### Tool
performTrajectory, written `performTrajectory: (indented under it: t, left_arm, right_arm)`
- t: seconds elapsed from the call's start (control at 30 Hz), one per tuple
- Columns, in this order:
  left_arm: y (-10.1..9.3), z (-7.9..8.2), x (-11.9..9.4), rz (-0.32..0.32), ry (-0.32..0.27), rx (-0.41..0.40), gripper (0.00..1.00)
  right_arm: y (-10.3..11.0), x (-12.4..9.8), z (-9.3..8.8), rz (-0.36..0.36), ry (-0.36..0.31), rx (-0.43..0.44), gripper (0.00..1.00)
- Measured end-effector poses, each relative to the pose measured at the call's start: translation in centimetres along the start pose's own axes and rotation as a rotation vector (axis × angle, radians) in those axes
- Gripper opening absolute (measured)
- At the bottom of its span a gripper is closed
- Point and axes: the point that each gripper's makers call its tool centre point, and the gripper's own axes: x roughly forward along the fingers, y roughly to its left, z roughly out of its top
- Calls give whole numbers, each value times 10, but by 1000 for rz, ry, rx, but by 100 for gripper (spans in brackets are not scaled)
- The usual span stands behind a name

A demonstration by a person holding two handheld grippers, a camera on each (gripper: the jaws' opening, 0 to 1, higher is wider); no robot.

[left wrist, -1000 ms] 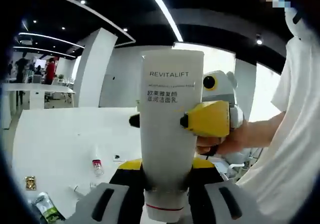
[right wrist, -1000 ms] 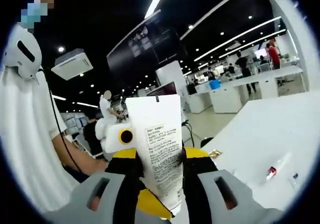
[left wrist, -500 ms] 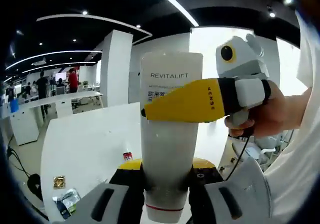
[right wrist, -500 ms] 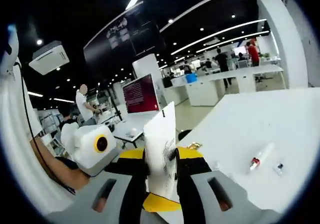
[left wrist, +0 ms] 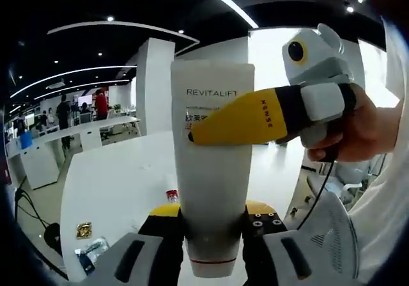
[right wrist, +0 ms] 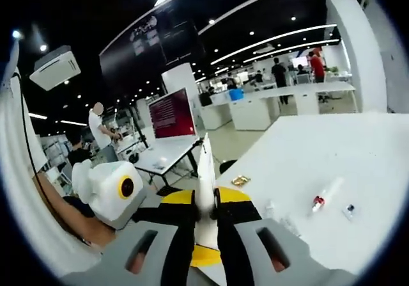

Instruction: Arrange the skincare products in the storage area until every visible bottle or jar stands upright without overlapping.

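Over the last second the white tube (left wrist: 211, 171) has turned in the air between the two tools. In the right gripper view it showed its broad printed back a second ago; now the tube (right wrist: 205, 190) shows as a thin edge, so the right gripper (right wrist: 206, 219) has swung round to the tube's narrow side. In the left gripper view the other tool has changed from a blunt yellow nose at the tube's right to a long yellow finger (left wrist: 246, 116) lying across the front, just under the REVITALIFT lettering. The background has shifted too, but that is the cameras moving with the hands.

For the task, this looks like a re-grip or hand-over in mid-air. The tube is held well above the white desk (left wrist: 108, 183), cap end down toward the left tool, and is not yet standing anywhere. No storage area can be made out in either view.

The left gripper (left wrist: 212, 244) has its fingers (left wrist: 167, 235) closed narrowly on the lower part of the tube, near the cap end with its red ring; the tube rises upright from between them. The right gripper's fingers (right wrist: 183, 219) are nearly together, pinching the flat upper part of the tube. Both tools hold it at once.

On the desk, far from both tools, lie small items: a little red-capped bottle (left wrist: 171, 196), a small gold packet (left wrist: 83, 230), and in the right gripper view a slim red-banded tube (right wrist: 324, 195) lying flat. These probably need standing up afterward.
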Motion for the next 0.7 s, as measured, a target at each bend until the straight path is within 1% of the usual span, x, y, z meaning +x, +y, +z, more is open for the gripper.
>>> performTrajectory:
  t: [0.1,0.13,0.17,0.2,0.23,0.27,0.3,0.33,0.37,0.4,0.43,0.47,0.5,0.53,0.57,0.6,0.63,0.7]
  left_arm:
    - [-6,0,1,-67,-14,-29,35]
    - [-10,1,0,-107,-22,-37,35]
    - [-11,1,-1,-116,-24,-45,35]
    - [-14,5,-3,-152,-43,-29,35]
    - [-17,8,-4,-183,-59,-28,35]
    - [-20,11,-5,-210,-70,-36,36]
    - [-24,13,-8,-256,-75,-42,36]
    - [-28,14,-9,-294,-77,-64,37]
    - [-31,13,-10,-330,-67,-75,37]
    - [-36,13,-12,-389,-73,-107,36]
    - [-39,12,-14,-427,-64,-115,37]
    - [-41,12,-17,-463,-71,-112,37]
    - [-44,11,-19,-494,-65,-116,37]
    - [-48,11,-23,-536,-56,-125,37]
    - [-50,11,-25,-558,-52,-122,37]
    - [-54,10,-29,-601,-43,-115,36]
    - [-56,10,-31,-612,-41,-112,36]
    - [-61,7,-34,-648,-23,-102,35]
  right_arm:
    - [0,-2,-2,21,15,-12,8]
    - [0,-4,-2,36,23,-27,8]
    - [2,-5,-2,60,26,-37,8]
    - [4,-7,-1,84,28,-56,8]
    - [8,-8,-2,118,37,-58,8]
    - [14,-11,-2,178,45,-92,8]
    - [16,-12,-2,197,44,-95,8]
    - [22,-16,-4,248,60,-99,8]
    - [22,-17,-3,258,53,-122,8]
    - [25,-19,-3,284,53,-125,8]
    - [29,-22,-4,322,64,-159,8]
    - [31,-24,-5,345,74,-176,8]
    - [35,-27,-7,388,97,-175,8]
    - [37,-29,-8,411,105,-187,8]
    - [39,-30,-8,426,107,-192,8]
    - [42,-32,-8,451,111,-190,8]
    - [44,-34,-7,472,109,-199,8]
    - [50,-38,-5,522,98,-181,8]
